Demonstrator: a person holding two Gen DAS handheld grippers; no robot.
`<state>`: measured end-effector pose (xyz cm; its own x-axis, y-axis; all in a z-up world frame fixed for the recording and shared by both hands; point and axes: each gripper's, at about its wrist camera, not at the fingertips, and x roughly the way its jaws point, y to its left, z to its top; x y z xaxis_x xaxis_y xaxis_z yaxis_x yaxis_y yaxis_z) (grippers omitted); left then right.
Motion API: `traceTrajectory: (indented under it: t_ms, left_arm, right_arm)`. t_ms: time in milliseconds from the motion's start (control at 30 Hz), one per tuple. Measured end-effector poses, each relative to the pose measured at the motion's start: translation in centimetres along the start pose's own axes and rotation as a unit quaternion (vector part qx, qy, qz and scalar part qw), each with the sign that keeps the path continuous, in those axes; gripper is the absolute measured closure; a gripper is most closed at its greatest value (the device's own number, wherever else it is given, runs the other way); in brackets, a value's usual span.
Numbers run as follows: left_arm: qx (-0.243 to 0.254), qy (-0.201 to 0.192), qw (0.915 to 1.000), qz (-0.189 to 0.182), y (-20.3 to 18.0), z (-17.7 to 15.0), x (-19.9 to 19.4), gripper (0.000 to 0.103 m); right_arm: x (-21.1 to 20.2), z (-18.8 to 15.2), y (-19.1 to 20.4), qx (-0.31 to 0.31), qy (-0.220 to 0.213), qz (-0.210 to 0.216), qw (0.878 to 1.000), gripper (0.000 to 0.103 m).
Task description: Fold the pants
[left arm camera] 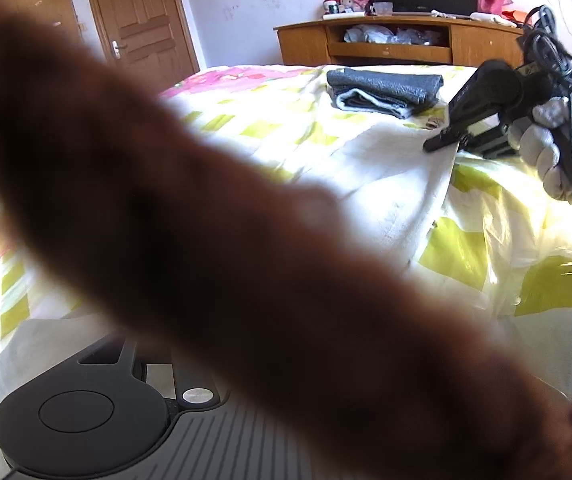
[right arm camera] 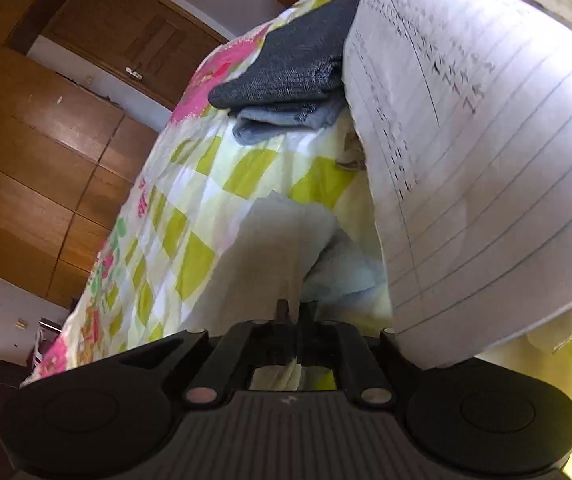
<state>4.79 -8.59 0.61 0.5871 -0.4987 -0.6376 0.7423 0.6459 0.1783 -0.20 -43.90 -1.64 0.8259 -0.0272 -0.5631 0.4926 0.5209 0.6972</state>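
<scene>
The right tongs [left arm camera: 444, 142] are pinched shut on the white pants [left arm camera: 398, 184], which stretch from them toward the left tongs. Whether the left tongs grip anything cannot be told: a blurred brown shape [left arm camera: 245, 240] hides them.

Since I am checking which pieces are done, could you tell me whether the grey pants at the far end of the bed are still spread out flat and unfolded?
No, the grey pants lie in a compact folded stack on the bed cover.
</scene>
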Motion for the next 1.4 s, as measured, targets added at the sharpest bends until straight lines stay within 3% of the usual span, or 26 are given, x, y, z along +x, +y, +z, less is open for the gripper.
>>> traceTrajectory:
  t_ms: [100, 167, 267, 433, 467, 500, 533, 600, 633, 700, 800, 867, 1000, 1100, 1167, 1200, 1267, 1400]
  left_arm:
    - [-0.016, -0.007, 0.9998, -0.008, 0.2, -0.5, -0.4, 0.049]
    - [-0.024, 0.008, 0.9996, -0.014, 0.2, -1.6, 0.4, 0.049]
    - [-0.032, 0.022, 0.9992, -0.011, 0.4, -2.9, 0.8, 0.049]
    - [-0.042, 0.007, 0.9991, 0.005, 2.4, -3.9, -2.1, 0.049]
    - [-0.044, 0.005, 0.999, 0.01, 2.7, -4.2, -2.4, 0.049]
    - [-0.047, 0.002, 0.9988, 0.014, 3.0, -4.4, -2.8, 0.049]
    - [-0.05, -0.003, 0.9986, 0.018, 3.4, -4.6, -3.1, 0.049]
    - [-0.054, -0.008, 0.9982, 0.027, 4.0, -4.9, -3.3, 0.049]
    - [-0.056, -0.011, 0.9978, 0.034, 4.3, -5.0, -3.2, 0.049]
    - [-0.06, -0.014, 0.9967, 0.052, 5.0, -5.2, -3.1, 0.049]
    - [-0.076, -0.016, 0.9943, 0.072, 6.4, -5.7, -3.0, 0.049]
    - [-0.095, -0.014, 0.9927, 0.074, 7.5, -6.3, -2.8, 0.049]
    - [-0.121, -0.015, 0.9899, 0.072, 8.9, -7.3, -2.1, 0.049]
    - [-0.147, -0.022, 0.9869, 0.063, 9.6, -7.9, -1.7, 0.049]
    - [-0.154, -0.028, 0.986, 0.058, 9.9, -8.2, -1.7, 0.048]
    - [-0.155, -0.03, 0.9857, 0.057, 9.9, -8.2, -1.7, 0.048]
    - [-0.161, -0.037, 0.9847, 0.055, 10.0, -8.3, -2.0, 0.048]
    - [-0.172, -0.049, 0.9821, 0.06, 10.4, -8.4, -2.4, 0.047]
  right_arm:
    - [-2.7, 0.4, 0.2, -0.047, -0.03, -0.044, 0.997, 0.083]
    - [-2.0, 0.2, 0.1, -0.078, -0.007, -0.088, 0.993, 0.078]
    - [-2.2, -0.7, 1.6, -0.122, 0.035, -0.098, 0.987, 0.075]
    - [-8.0, -3.3, 5.3, -0.258, -0.017, -0.155, 0.953, 0.072]
    - [-8.6, -3.7, 6.1, -0.278, -0.021, -0.149, 0.949, 0.069]
    - [-8.9, -4.2, 7.4, -0.298, -0.012, -0.116, 0.947, 0.069]
    - [-8.4, -4.6, 8.7, -0.313, 0.009, -0.079, 0.946, 0.069]
    - [-5.3, -6.3, 12.6, -0.351, 0.079, 0.009, 0.933, 0.069]
    - [-3.2, -7.6, 14.7, -0.368, 0.111, 0.054, 0.922, 0.069]
    - [1.5, -10.5, 18.6, -0.407, 0.182, 0.12, 0.887, 0.068]
    - [7.7, -14.2, 22.5, -0.453, 0.238, 0.165, 0.843, 0.068]
    - [11.5, -16.0, 23.6, -0.472, 0.286, 0.162, 0.818, 0.067]
    - [15.7, -17.5, 23.2, -0.481, 0.353, 0.153, 0.787, 0.067]
    - [16.0, -17.4, 23.1, -0.476, 0.377, 0.162, 0.778, 0.066]
    - [15.5, -17.5, 23.5, -0.486, 0.376, 0.156, 0.774, 0.082]
    - [15.2, -17.5, 23.9, -0.492, 0.37, 0.156, 0.773, 0.082]
    - [14.4, -17.1, 24.6, -0.502, 0.347, 0.154, 0.777, 0.083]
    - [13.2, -15.7, 26.8, -0.501, 0.268, 0.165, 0.806, 0.083]
